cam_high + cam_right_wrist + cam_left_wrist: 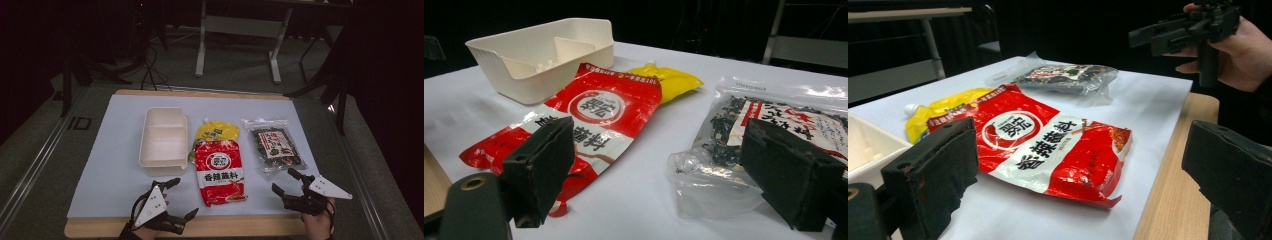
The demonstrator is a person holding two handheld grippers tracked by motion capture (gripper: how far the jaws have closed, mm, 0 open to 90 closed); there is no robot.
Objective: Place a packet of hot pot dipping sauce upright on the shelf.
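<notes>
While both grippers hover over the near edge of the table (100,150), we judge the work as not yet begun. We hold the left gripper (172,200) near the left corner with its jaws spread wide and nothing between them. The right gripper (287,181) sits toward the right, jaws likewise fully apart and empty.

Nearest the left gripper lies the red seasoning pouch (218,171), flat at mid-table and reaching toward the near edge. Its top end overlaps the yellow pouch (216,131) behind it. Nearest the right gripper lies the clear bag of dried seaweed (274,145), flat toward the right edge, with its near corner just ahead of the jaws.

The cream divided bin (163,141) stands left of the pouches; its compartments appear empty. If packing the bin is intended, we assess all three packets as remaining to be gripped, lifted and placed.
</notes>
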